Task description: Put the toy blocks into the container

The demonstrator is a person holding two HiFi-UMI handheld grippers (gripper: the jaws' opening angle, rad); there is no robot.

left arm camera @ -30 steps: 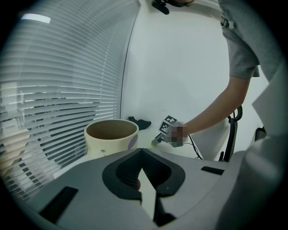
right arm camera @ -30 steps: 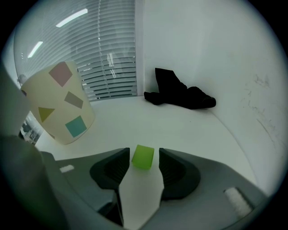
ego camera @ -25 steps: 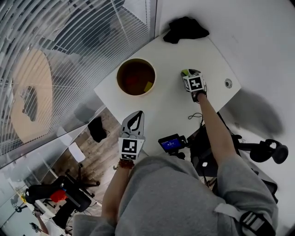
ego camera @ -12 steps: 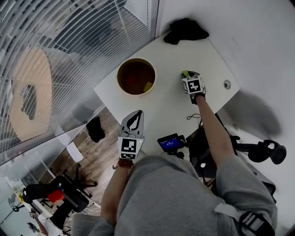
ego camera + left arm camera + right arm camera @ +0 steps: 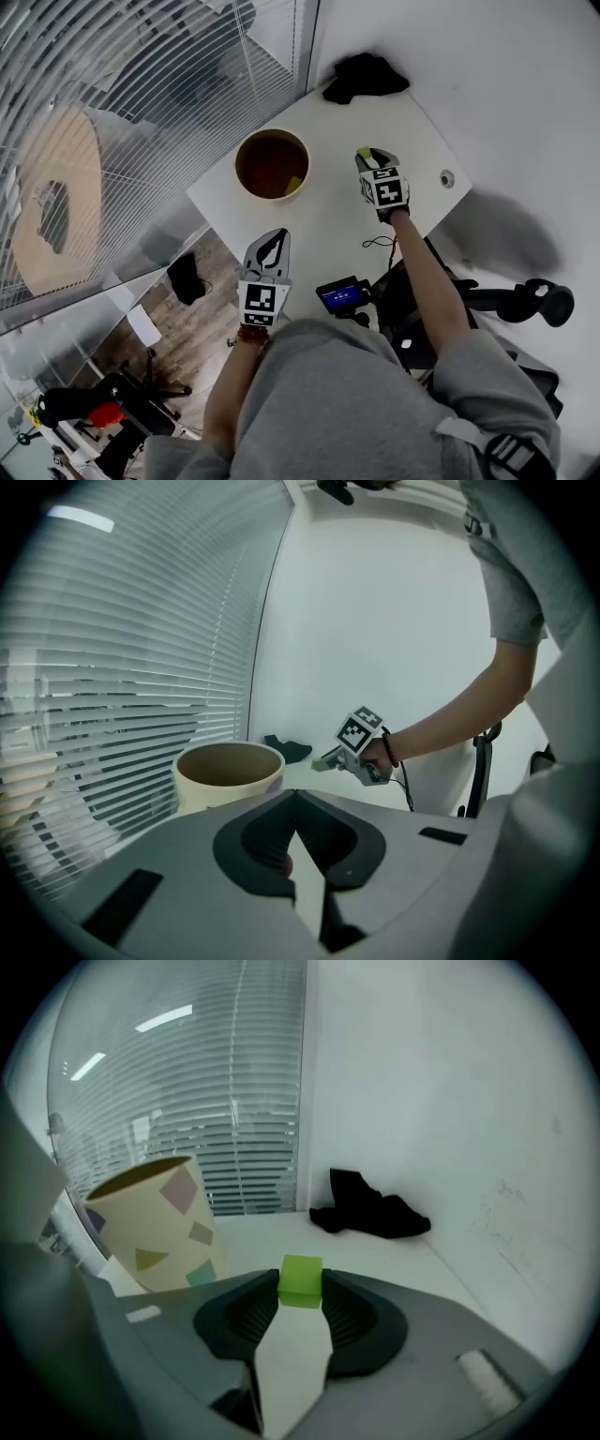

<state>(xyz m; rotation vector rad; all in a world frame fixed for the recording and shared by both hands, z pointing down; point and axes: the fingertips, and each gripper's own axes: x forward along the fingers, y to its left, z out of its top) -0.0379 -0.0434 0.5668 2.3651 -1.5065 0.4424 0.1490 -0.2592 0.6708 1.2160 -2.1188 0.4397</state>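
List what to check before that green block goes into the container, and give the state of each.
1. Grip on the green block: ok. The right hand-held gripper has just been closing its jaws, and both pads press on it.
2. Block off the table: ok, held in the air.
3. Block above the container mouth: not ok, it is off to one side.
4. Container upright and open: ok.
5. Room inside: ok, one yellow block lies in it.
6. Left hand-held gripper out of the way: ok, shut, empty, at the table's near edge.
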